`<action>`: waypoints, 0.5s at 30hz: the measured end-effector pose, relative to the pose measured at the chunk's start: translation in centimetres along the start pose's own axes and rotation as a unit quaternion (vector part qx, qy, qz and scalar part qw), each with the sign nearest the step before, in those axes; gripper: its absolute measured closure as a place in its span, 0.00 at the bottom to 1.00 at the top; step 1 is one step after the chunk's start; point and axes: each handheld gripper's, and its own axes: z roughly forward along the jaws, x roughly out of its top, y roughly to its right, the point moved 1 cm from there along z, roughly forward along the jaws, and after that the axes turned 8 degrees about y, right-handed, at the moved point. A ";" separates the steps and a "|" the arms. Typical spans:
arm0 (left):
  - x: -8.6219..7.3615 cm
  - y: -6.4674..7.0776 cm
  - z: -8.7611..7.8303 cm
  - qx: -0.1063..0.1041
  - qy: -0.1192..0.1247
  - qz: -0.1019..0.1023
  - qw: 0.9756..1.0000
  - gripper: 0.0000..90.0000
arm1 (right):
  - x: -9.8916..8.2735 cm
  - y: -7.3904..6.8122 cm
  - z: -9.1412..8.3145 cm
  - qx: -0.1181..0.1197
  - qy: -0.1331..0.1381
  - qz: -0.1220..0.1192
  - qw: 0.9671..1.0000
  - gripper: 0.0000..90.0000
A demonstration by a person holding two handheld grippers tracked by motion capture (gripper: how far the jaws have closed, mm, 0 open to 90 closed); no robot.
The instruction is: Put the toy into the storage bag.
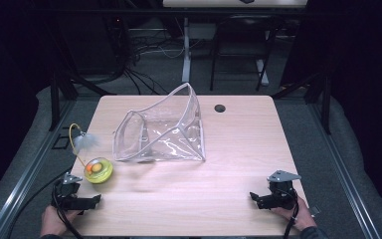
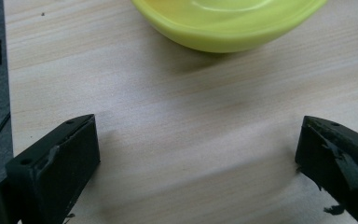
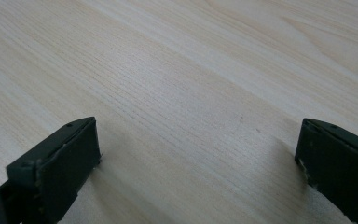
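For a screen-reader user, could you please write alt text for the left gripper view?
The left tongs stand wide open and empty over a pale wooden table, one black jaw at each lower corner. Just ahead sits a yellow-green bowl-shaped toy base, untouched, cropped by the top edge.

I count one clear plastic zip pouch (image 1: 161,132), one round yellow-green toy (image 1: 98,170) with one feathered wire (image 1: 79,142), on my one pale wooden table (image 1: 229,169).

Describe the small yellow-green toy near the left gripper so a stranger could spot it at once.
Start at the light wooden table and look to its left edge, left of the clear plastic zip pouch. There sits a round yellow-green domed toy with an orange centre. A thin yellow wire tipped with a pale feather arcs up from it, unlike anything nearby.
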 end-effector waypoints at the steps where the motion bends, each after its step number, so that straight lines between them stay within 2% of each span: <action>1: 0.3 0.2 -0.1 -0.004 -0.011 0.002 1.000 0.00 | 0.0 0.0 0.0 0.000 0.001 0.000 1.000 0.00; 4: 0.7 0.6 -0.6 -0.001 -0.017 0.004 1.000 0.00 | 0.0 0.0 0.0 0.000 0.000 0.000 1.000 0.00; 5: 1.0 0.8 -1.0 -0.006 -0.014 -0.006 1.000 0.00 | 0.0 0.0 0.0 0.000 -0.001 0.000 1.000 0.00; 7: 1.2 1.0 -1.4 -0.004 -0.015 -0.009 1.000 0.00 | 0.0 0.0 0.0 0.000 0.000 0.001 1.000 0.00; 10: 1.6 1.4 -2.0 0.001 -0.025 0.003 1.000 0.00 | 0.0 0.0 0.0 0.000 0.001 0.001 1.000 0.00; 11: 1.8 1.6 -2.3 -0.010 -0.026 0.013 1.000 0.00 | 0.0 0.0 0.0 0.000 0.001 0.001 1.000 0.00; 13: 2.0 1.8 -2.5 -0.009 -0.037 0.021 0.999 0.00 | 0.0 0.0 0.1 0.000 0.002 0.002 1.000 0.00; 15: 2.1 1.8 -2.6 -0.009 -0.039 0.018 0.999 0.00 | 0.0 0.0 0.1 0.000 0.002 0.002 1.000 0.00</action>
